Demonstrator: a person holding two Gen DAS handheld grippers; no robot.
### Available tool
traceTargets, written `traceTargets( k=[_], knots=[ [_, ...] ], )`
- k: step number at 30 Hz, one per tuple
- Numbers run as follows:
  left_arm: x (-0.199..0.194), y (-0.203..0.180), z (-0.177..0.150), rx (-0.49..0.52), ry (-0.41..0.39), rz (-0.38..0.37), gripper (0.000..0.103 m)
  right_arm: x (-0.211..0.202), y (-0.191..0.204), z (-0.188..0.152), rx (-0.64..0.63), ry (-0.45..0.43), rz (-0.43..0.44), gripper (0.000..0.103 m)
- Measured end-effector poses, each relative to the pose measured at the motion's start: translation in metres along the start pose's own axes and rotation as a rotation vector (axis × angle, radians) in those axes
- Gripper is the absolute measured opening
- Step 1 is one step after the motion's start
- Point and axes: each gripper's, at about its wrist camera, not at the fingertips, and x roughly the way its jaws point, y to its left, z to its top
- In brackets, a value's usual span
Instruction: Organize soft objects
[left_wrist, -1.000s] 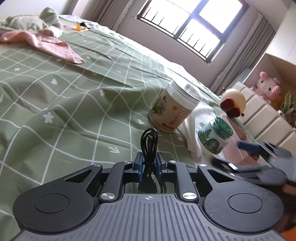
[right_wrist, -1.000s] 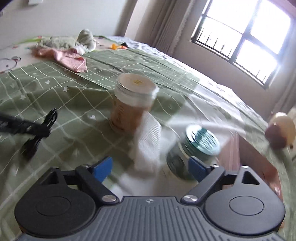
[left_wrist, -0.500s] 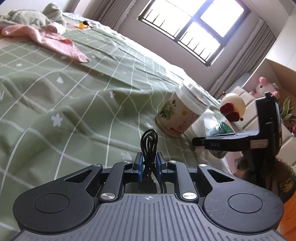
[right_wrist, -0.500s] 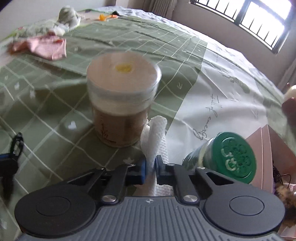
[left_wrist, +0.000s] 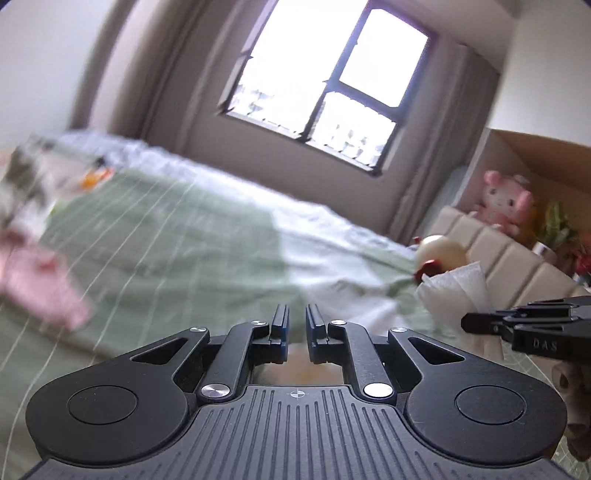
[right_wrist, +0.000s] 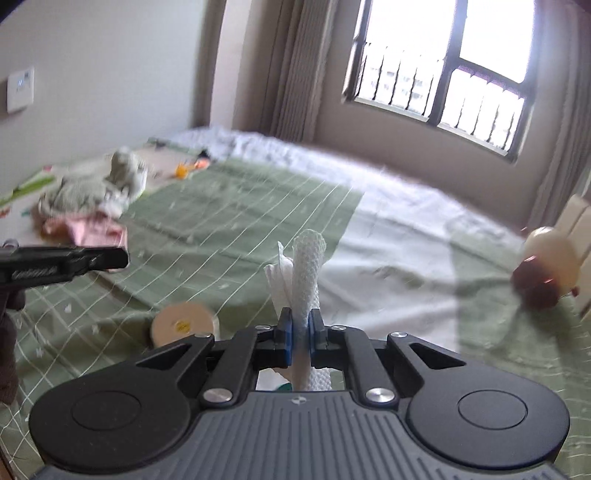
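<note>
The right gripper (right_wrist: 298, 332) pinches a white textured cloth (right_wrist: 306, 266), lifted above the green bedspread (right_wrist: 236, 206); the left gripper (left_wrist: 294, 328) stands slightly parted, holding nothing. Placement remains: pink cloth (right_wrist: 92, 229) and grey plush (right_wrist: 92, 184) lie far left, seemingly unsorted.

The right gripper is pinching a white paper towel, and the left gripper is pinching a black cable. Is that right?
Not quite. The right gripper does pinch the white paper towel, as the right wrist view shows. But the left gripper holds nothing: in the left wrist view its blue pads stand slightly apart with an empty gap between them, and no cable is visible.
</note>
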Motion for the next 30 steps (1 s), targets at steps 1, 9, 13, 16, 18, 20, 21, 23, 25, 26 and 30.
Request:
traceTargets(
  k=[1, 9, 13, 16, 18, 20, 21, 23, 25, 26, 30],
  knots=[
    [0.002, -0.014, 0.008, 0.029, -0.012, -0.011, 0.012, -0.008, -0.010, 0.000, 0.009, -0.017, -0.010, 0.008],
    [0.014, -0.040, 0.014, 0.122, 0.023, -0.013, 0.013, -0.026, -0.060, -0.054, 0.096, 0.003, 0.003, 0.008],
    [0.019, -0.010, -0.025, 0.182, 0.171, -0.010, 0.015, -0.009, -0.042, -0.072, 0.105, 0.046, 0.050, 0.008],
    [0.021, 0.020, -0.054, 0.076, 0.254, 0.069, 0.015, 0.008, -0.024, -0.066, 0.107, 0.060, 0.092, 0.008],
    [0.023, 0.036, -0.069, -0.001, 0.273, 0.070, 0.015, 0.025, -0.014, -0.058, 0.153, 0.090, 0.146, 0.008],
    [0.025, 0.043, -0.080, -0.015, 0.278, 0.065, 0.015, 0.045, -0.003, -0.053, 0.208, 0.133, 0.189, 0.008],
    [0.028, 0.044, -0.085, 0.005, 0.281, 0.058, 0.015, 0.055, 0.002, -0.053, 0.223, 0.152, 0.195, 0.008],
    [0.035, 0.043, -0.089, 0.052, 0.286, 0.052, 0.015, 0.073, 0.016, -0.057, 0.215, 0.179, 0.176, 0.008],
    [0.042, 0.050, -0.089, 0.039, 0.263, 0.074, 0.015, 0.087, 0.029, -0.062, 0.193, 0.203, 0.162, 0.008],
    [0.048, 0.057, -0.088, 0.009, 0.250, 0.073, 0.015, 0.092, 0.033, -0.065, 0.187, 0.214, 0.159, 0.008],
    [0.075, 0.078, -0.083, -0.039, 0.264, -0.019, 0.015, 0.105, 0.046, -0.072, 0.150, 0.244, 0.148, 0.010]
  ],
)
